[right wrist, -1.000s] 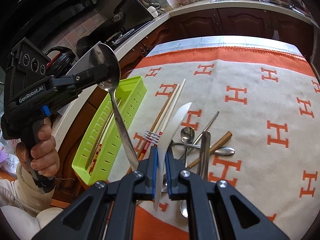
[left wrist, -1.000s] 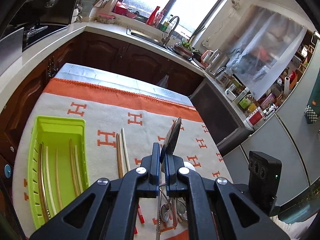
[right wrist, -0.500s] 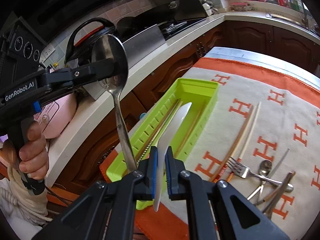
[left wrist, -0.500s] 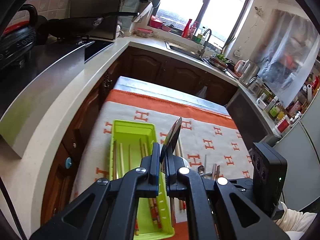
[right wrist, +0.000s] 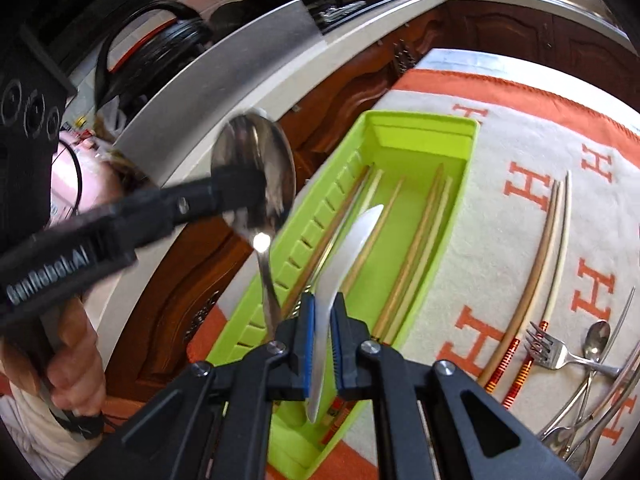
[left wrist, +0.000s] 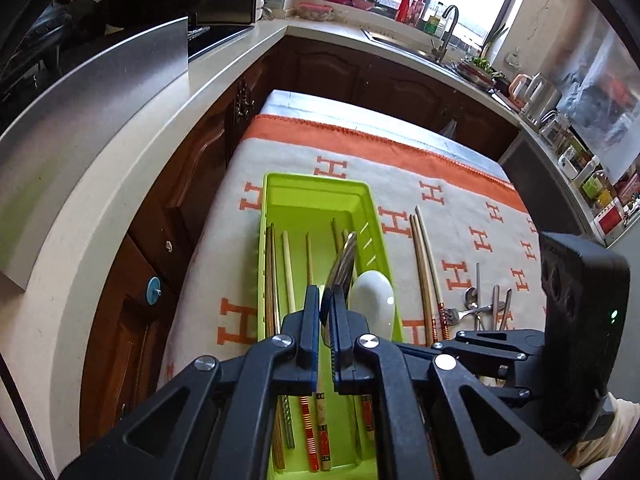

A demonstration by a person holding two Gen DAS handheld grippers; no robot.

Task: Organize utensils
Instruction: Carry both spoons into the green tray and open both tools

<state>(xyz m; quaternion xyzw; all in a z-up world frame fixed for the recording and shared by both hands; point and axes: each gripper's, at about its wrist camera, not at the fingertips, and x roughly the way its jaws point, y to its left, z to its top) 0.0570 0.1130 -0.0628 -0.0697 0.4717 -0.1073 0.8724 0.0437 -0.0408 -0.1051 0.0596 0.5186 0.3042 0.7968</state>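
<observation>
My left gripper [left wrist: 327,312] is shut on a metal spoon [left wrist: 342,264] by its bowl, over the green tray [left wrist: 316,192]; the spoon [right wrist: 256,184] hangs handle down in the right wrist view. My right gripper [right wrist: 322,320] is shut on a white ceramic spoon [right wrist: 340,256], held over the near end of the tray [right wrist: 424,124]; its bowl [left wrist: 372,300] shows in the left wrist view. Several chopsticks [right wrist: 416,240] lie in the tray.
Two chopsticks [left wrist: 426,264] lie on the orange and white cloth [left wrist: 460,184] right of the tray. A fork [right wrist: 548,348] and several metal spoons [right wrist: 596,340] lie in a heap further right. A counter [left wrist: 120,152] runs along the left.
Both grippers have moved left and down with their spoons, from beside the heap to just over the green tray.
</observation>
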